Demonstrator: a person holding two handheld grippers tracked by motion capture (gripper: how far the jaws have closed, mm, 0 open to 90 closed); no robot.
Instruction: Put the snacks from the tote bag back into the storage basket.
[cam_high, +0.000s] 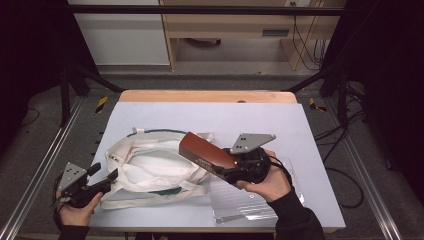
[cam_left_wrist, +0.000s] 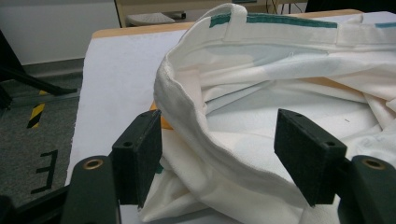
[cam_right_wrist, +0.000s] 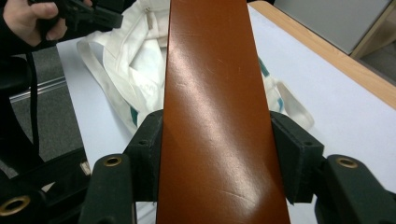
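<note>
Clamping a long brown case (cam_high: 206, 152) by its near end, the right tool (cam_high: 231, 169) holds it tilted up off the counter (cam_high: 280, 120), its far end raised over the white cloth bag (cam_high: 150, 167). In the right gripper view the two black jaws press flat against both long sides of the brown case (cam_right_wrist: 212, 116), whose glossy top runs straight away from the camera, with the white cloth bag (cam_right_wrist: 133, 70) lying beyond and below it. The left tool (cam_high: 102, 181) sits at the near left corner of the counter, its jaws spread wide and set at the bag's left rim. In the left gripper view that rim of the white cloth bag (cam_left_wrist: 187, 116) stands up in a curve between the open jaws without being pinched, and the bag's mouth gapes toward the right, showing its pale inside and a green band (cam_left_wrist: 289, 19) along the far edge. The bag lies about mid-counter, left of centre, its handles (cam_high: 150, 197) trailing toward the person. A clear plastic sheet (cam_high: 245, 200) lies flat on the counter just under the right hand (cam_high: 270, 182).
</note>
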